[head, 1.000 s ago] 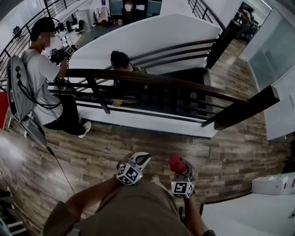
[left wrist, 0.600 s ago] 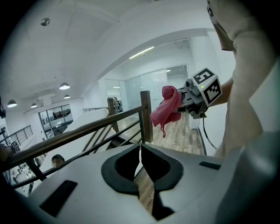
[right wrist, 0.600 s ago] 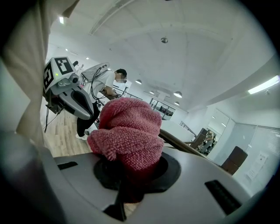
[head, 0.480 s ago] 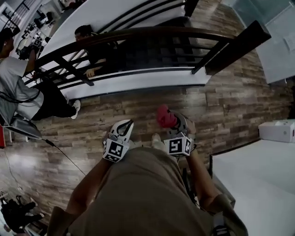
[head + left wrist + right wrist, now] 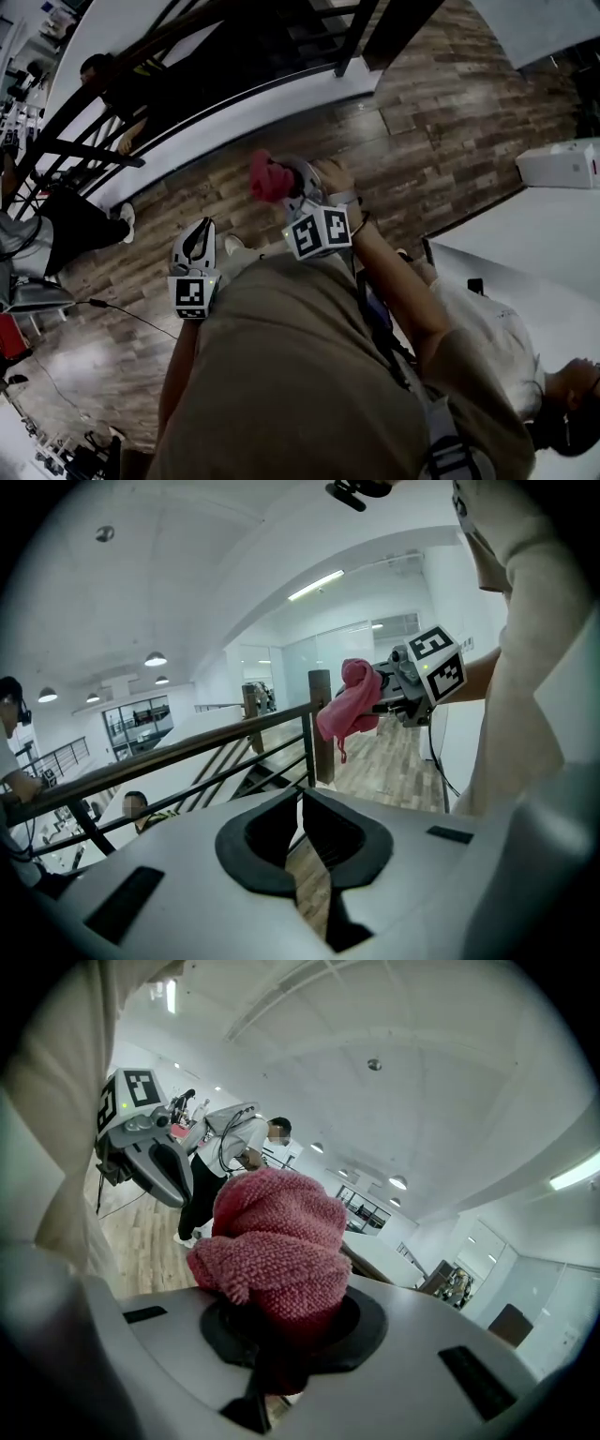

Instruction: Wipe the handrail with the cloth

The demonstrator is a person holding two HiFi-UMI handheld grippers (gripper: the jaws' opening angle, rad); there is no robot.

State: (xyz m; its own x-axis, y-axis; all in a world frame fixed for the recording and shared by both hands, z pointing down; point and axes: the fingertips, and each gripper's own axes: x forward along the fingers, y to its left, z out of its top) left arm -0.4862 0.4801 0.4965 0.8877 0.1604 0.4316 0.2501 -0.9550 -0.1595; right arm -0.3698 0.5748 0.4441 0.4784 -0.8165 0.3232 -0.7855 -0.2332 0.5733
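A red terry cloth is bunched in my right gripper, which is shut on it and held up in front of me. In the right gripper view the cloth bulges out of the jaws and hides the right gripper's tips. My left gripper hangs lower and to the left, shut and empty; its jaws meet at their tips. The dark wooden handrail curves across the upper left, some way beyond both grippers. In the left gripper view the handrail runs to a post, with the cloth just in front.
A person in a white shirt stands by the railing, and another person sits on the stairs behind it. A white table and a white box are at my right. A cable lies on the wooden floor.
Both grippers have risen, the right one with the cloth higher than the left. The head view has swung, so the railing now sits in the upper left corner.
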